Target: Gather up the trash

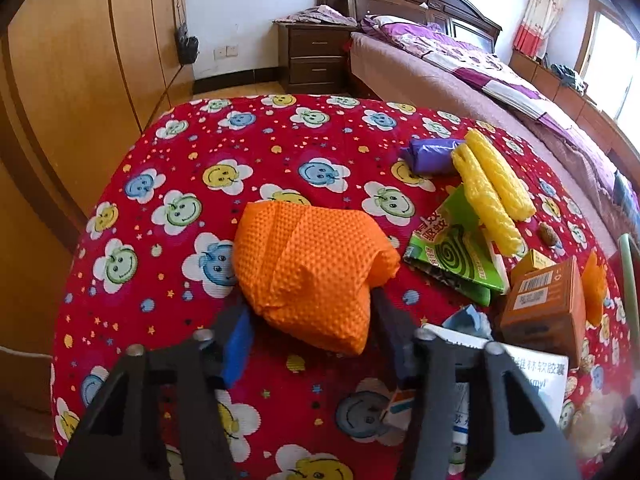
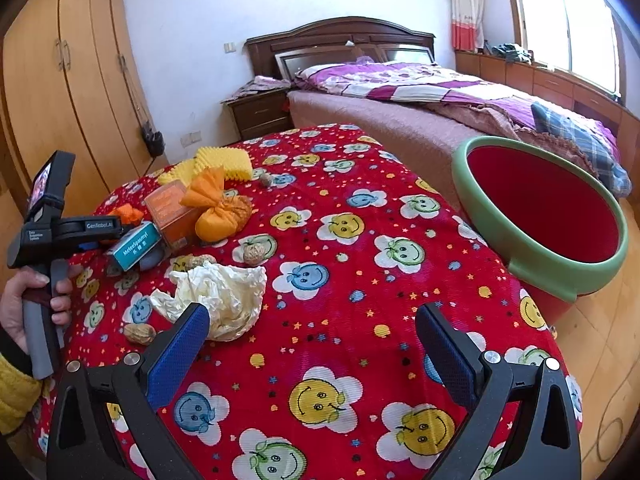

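An orange dimpled foam wrap (image 1: 308, 264) lies on the red smiley-face tablecloth (image 1: 224, 152). My left gripper (image 1: 308, 300) has a finger on each side of the wrap's near end, and its pads press on it. In the right wrist view the same wrap (image 2: 127, 213) shows at the left gripper's tips, and a hand (image 2: 24, 300) holds that tool. My right gripper (image 2: 312, 332) stands open above bare cloth, nothing between its blue pads (image 2: 180, 356). Crumpled white paper (image 2: 218, 298) lies just beyond its left finger. A green-rimmed red bin (image 2: 540, 208) stands by the table's right side.
Yellow foam rolls (image 1: 492, 196), a purple packet (image 1: 432, 156), a green coil box (image 1: 456, 256), an orange carton (image 1: 544, 304) and a white medicine box (image 1: 532, 376) crowd the right of the wrap. A tied orange bag (image 2: 220, 212), a walnut (image 2: 254, 254) and a peanut (image 2: 140, 334) also lie on the cloth.
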The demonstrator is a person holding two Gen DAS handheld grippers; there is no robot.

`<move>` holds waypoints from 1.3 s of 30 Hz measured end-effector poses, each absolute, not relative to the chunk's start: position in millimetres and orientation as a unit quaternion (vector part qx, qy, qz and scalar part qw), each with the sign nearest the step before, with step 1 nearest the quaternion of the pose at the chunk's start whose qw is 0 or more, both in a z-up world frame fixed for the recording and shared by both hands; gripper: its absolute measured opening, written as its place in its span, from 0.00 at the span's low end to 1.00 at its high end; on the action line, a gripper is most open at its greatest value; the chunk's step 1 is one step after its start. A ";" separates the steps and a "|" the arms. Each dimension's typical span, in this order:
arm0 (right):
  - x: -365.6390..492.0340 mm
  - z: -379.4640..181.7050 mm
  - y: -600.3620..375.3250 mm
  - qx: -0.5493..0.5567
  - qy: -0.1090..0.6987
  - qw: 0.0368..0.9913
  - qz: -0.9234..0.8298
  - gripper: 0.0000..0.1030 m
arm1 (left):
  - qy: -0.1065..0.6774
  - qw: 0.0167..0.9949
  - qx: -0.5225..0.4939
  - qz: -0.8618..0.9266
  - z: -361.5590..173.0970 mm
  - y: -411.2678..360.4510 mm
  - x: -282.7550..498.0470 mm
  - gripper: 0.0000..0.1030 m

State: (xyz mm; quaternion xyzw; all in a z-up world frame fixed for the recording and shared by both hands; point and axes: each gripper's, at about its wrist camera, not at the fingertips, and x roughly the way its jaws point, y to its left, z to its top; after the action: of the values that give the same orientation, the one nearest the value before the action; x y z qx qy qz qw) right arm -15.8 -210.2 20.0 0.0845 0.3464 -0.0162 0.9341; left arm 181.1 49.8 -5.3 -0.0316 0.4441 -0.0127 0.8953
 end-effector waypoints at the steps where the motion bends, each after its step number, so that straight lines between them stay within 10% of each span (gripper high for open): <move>1: -15.8 19.5 -210.4 0.086 0.347 0.934 -0.015 0.99 | 0.443 0.896 -0.034 -0.016 -4.7 50.4 180.6 0.36; 8: -20.9 21.3 -211.5 0.098 0.349 0.932 -0.004 0.99 | 0.442 0.892 -0.084 -0.034 1.1 64.9 165.5 0.14; 33: -9.6 25.3 -182.6 0.104 0.357 0.927 0.046 0.99 | 0.370 0.921 -0.084 -0.089 42.3 59.0 55.9 0.10; 39: 10.8 13.9 -177.3 0.103 0.381 0.917 0.054 0.78 | 0.371 0.920 -0.084 -0.097 42.5 53.5 47.2 0.10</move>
State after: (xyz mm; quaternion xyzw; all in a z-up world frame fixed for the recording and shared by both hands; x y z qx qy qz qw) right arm 10.8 -177.3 13.9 0.1035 0.3809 0.0539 0.9172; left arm 47.2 53.5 42.5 -0.0845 0.3713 -0.0975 0.9195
